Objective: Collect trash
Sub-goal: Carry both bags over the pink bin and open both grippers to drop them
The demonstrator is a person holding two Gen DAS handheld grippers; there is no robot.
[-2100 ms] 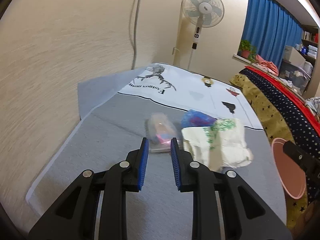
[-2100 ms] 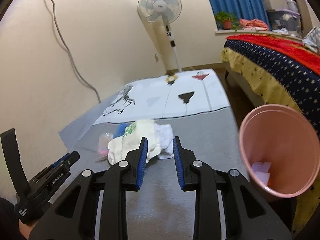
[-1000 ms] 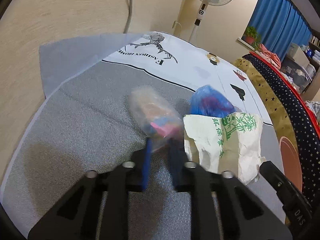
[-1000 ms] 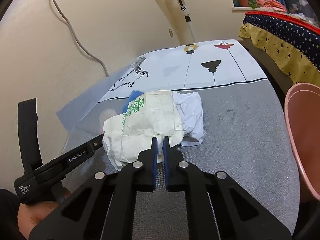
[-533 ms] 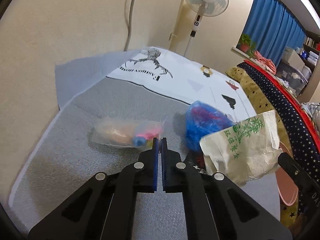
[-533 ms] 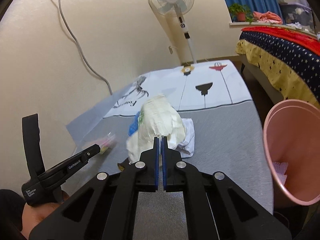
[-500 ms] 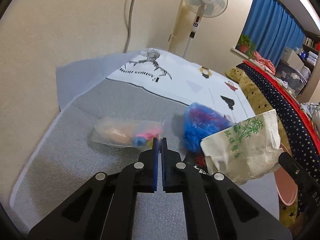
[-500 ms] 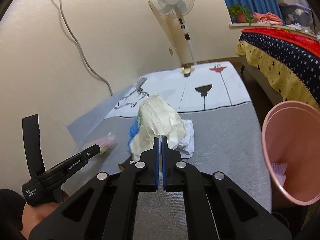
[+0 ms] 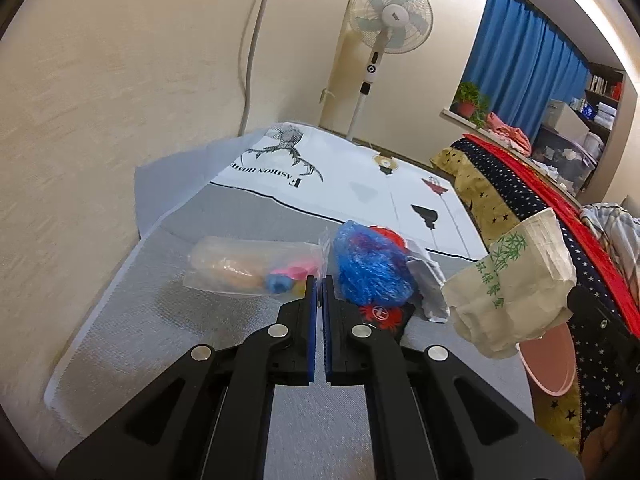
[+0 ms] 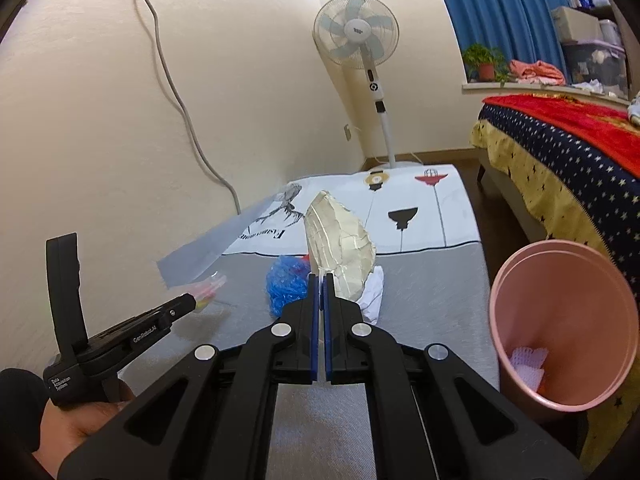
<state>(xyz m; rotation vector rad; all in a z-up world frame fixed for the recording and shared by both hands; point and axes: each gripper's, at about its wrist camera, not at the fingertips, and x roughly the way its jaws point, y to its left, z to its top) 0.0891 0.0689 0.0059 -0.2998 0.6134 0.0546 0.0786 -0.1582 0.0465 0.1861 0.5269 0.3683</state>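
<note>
The right claw (image 10: 319, 280) is pressed together on the lower edge of the paper bag (image 10: 340, 244), which is carried clear of the counter (image 10: 432, 300). Two seconds ago this claw was spread and the bag lay flat on the pile; it has since been pinched and raised. In the left view the bag (image 9: 516, 280) is seen hanging in the air, off to that claw's right.

The left claw (image 9: 319, 282) is likewise pressed together, on the corner of the clear pouch (image 9: 252, 266), where it had been spread just short of it. Whether the pouch has left the counter cannot be told.

With the bag lifted, the blue wrap (image 10: 288, 286) and white paper (image 10: 372, 294) are uncovered just ahead of the right claw. The bin (image 10: 560, 320) stands to its right, near, with some scraps already inside. A swing to the right and a release over the rim is judged to be the next call.
</note>
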